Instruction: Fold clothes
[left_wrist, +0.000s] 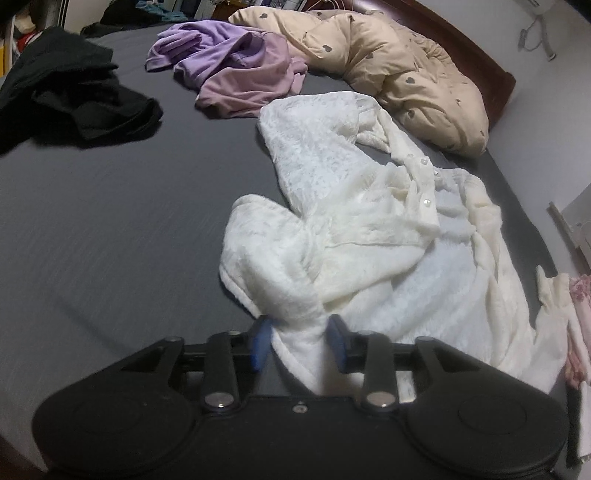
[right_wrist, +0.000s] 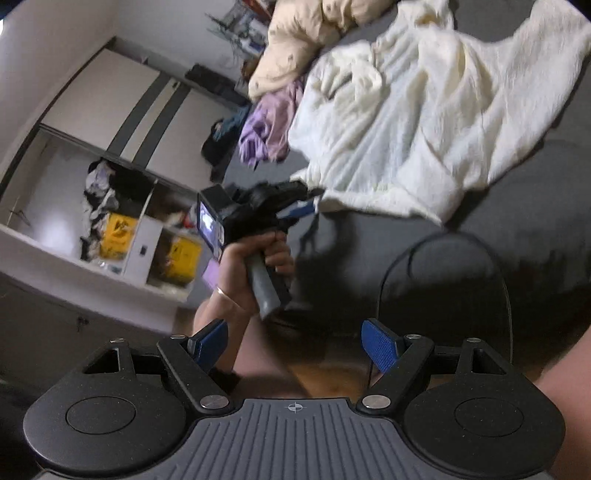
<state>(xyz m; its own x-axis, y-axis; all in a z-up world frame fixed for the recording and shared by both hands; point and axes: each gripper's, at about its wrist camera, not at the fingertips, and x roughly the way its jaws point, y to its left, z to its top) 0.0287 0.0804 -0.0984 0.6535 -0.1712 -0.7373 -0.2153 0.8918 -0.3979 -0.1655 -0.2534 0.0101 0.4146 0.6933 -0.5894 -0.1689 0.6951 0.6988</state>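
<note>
A white fluffy button-front garment (left_wrist: 369, 229) lies crumpled on the dark grey bed (left_wrist: 110, 221). My left gripper (left_wrist: 299, 339) is shut on its near corner, and the fabric bunches between the blue pads. In the right wrist view the same garment (right_wrist: 406, 122) is spread over the bed (right_wrist: 535, 221). There a hand (right_wrist: 255, 266) holds the left gripper (right_wrist: 306, 206) at the garment's lower left corner. My right gripper (right_wrist: 295, 345) is open with nothing between its fingers, off the bed's edge and well short of the garment.
A purple garment (left_wrist: 236, 70) and a black one (left_wrist: 66, 92) lie further back on the bed. A beige heart-print quilt (left_wrist: 399, 66) is bunched at the far right. Pink fabric (left_wrist: 580, 314) shows at the right edge. Open shelves with clutter (right_wrist: 110, 221) stand beside the bed.
</note>
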